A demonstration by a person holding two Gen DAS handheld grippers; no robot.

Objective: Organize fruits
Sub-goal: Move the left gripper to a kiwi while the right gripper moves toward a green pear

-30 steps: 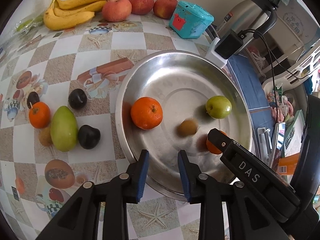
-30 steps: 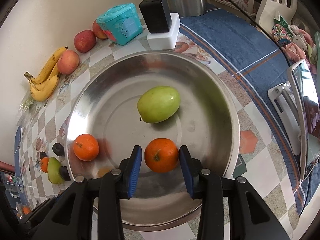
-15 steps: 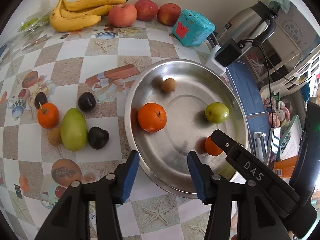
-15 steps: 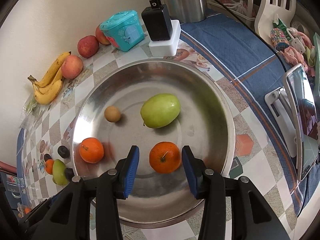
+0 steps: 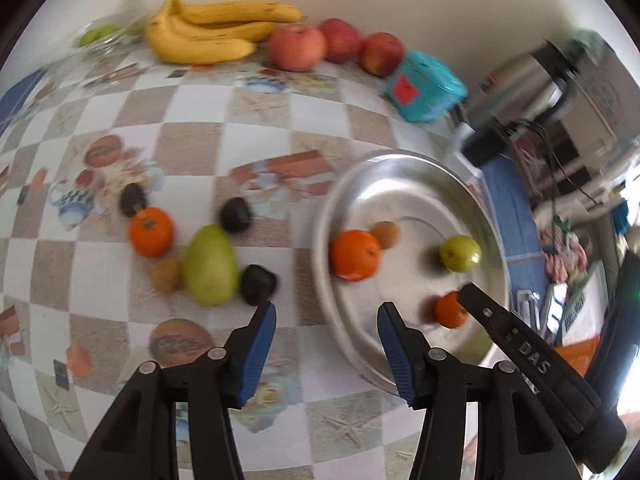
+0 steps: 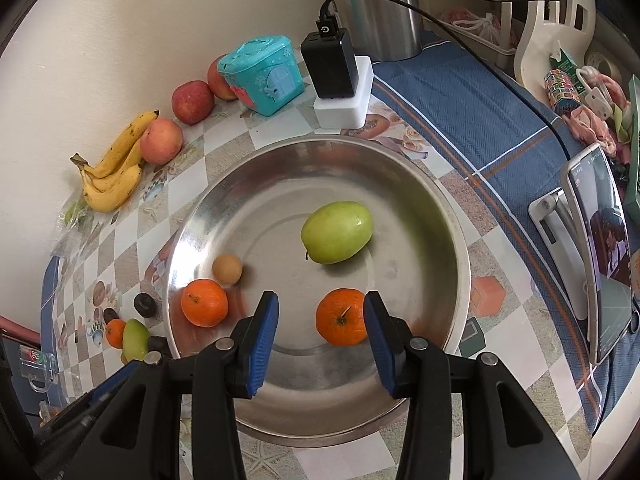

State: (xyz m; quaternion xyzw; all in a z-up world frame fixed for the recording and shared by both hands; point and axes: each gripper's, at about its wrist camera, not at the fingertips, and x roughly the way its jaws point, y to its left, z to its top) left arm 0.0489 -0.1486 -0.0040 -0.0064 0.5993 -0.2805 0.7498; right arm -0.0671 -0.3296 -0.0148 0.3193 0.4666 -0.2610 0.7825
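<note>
Steel bowl [image 6: 448,216] sits straight ahead of the right claw [image 6: 320,316] and ahead-right of the left claw [image 5: 326,330]; it already holds a green fruit [image 6: 337,232], two oranges and a small brown fruit [image 6: 227,269]. Both claws are spread, gripping nothing. Right claw: the near orange [image 6: 342,317] lies between its blue pads, close to the right-hand pad, not pinched as far as I can tell; I read that as just dropped off, so back straight out, don't nudge it. The other bowl orange [image 6: 204,302] sits ahead-left of that claw, touching or nearly touching the brown fruit. Next pick looks like a left claw job: loose cluster on the counter [image 5: 192,128] ahead-left of it. Big green mango [image 5: 211,266] is widest; go across its narrow axis, centred, close slowly. Dark plum [image 5: 258,284] is nearest, just beyond the left pad tip, beside the mango; likely easiest first. Farther left: counter orange [image 5: 151,232], second plum [image 5: 236,214]. Left view is motion-blurred, so settle before closing.
</note>
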